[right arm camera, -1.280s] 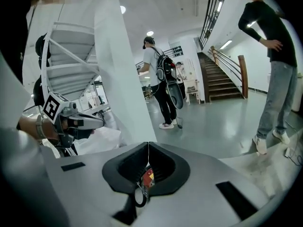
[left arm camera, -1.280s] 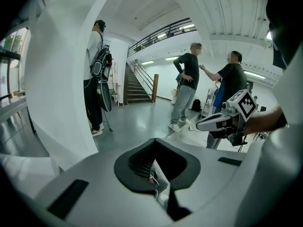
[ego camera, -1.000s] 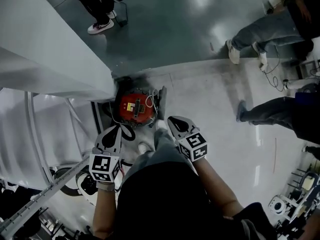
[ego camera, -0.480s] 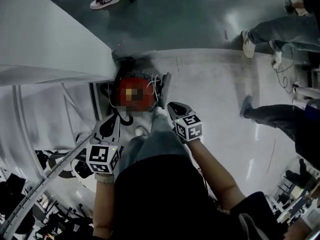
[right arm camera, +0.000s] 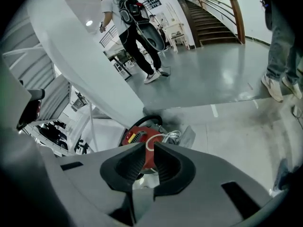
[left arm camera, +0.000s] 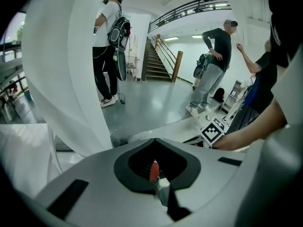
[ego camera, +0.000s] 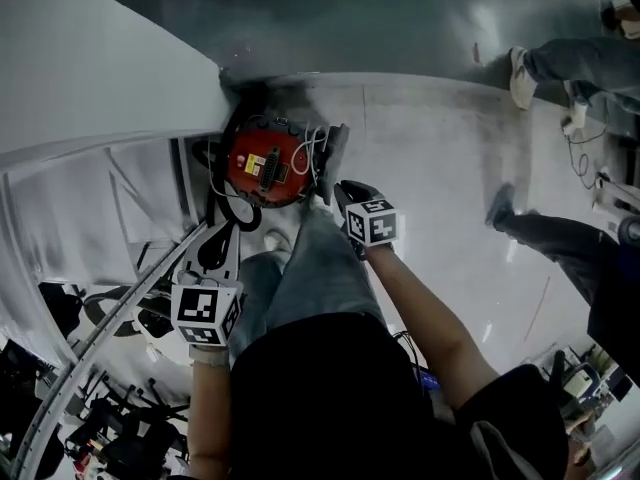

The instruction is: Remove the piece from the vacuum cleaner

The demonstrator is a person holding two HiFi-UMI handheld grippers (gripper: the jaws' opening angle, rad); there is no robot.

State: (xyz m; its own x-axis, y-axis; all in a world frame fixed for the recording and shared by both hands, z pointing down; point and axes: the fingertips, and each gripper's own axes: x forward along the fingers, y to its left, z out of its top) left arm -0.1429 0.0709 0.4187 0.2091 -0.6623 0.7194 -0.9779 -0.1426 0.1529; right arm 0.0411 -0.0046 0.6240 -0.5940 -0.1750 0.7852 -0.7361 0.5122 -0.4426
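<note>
the round red vacuum cleaner body stands on the floor at 11 o'clock from the right gripper, not touching it. the right jaws have just been opening and are slightly parted, with nothing between them. the left gripper is clenched and empty. the flat grey panel at the body's 3 o'clock is probably rigid, light plastic; grasp its free edge.

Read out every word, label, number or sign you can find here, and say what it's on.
Nothing here can be read as text.
Yellow label on the round red vacuum cleaner: too small to read.
Black-and-white marker cubes: square patterns only, no letters.
Wall posters far back in the right gripper view: too blurred to read.
</note>
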